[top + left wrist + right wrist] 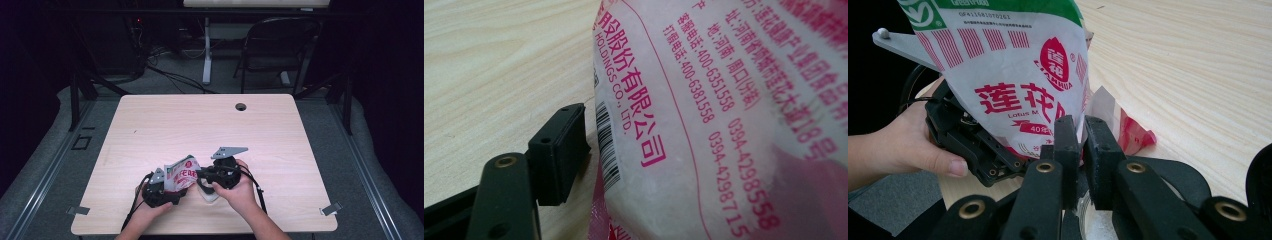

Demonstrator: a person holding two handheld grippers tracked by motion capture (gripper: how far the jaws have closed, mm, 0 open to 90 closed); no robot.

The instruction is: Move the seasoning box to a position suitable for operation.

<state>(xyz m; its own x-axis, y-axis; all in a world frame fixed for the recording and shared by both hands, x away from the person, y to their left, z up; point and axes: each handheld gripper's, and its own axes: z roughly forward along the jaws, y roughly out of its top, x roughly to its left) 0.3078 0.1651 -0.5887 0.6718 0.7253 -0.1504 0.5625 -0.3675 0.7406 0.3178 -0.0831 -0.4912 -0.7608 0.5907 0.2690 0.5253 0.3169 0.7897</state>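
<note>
A white plastic bag (181, 176) with red print and a green top band stands raised near the table's front edge. It is filled with white grains. My left gripper (172, 189) sits under and left of the bag and is shut on its lower part. In the left gripper view one black pad (561, 150) presses the bag's (704, 125) barcode edge, and the other jaw is hidden behind the bag. My right gripper (1082, 145) comes from the right, its jaws nearly together and pinching the bag's (1018, 95) thin side edge. A red and white flap (1133, 135) of film sticks out behind that jaw.
A small white object (207, 194) lies on the table (200, 125) below my right gripper (201, 174). A cable hole (241, 106) sits at the far edge. Metal clips (331, 208) mark the front corners. A folding chair (280, 45) stands beyond the table.
</note>
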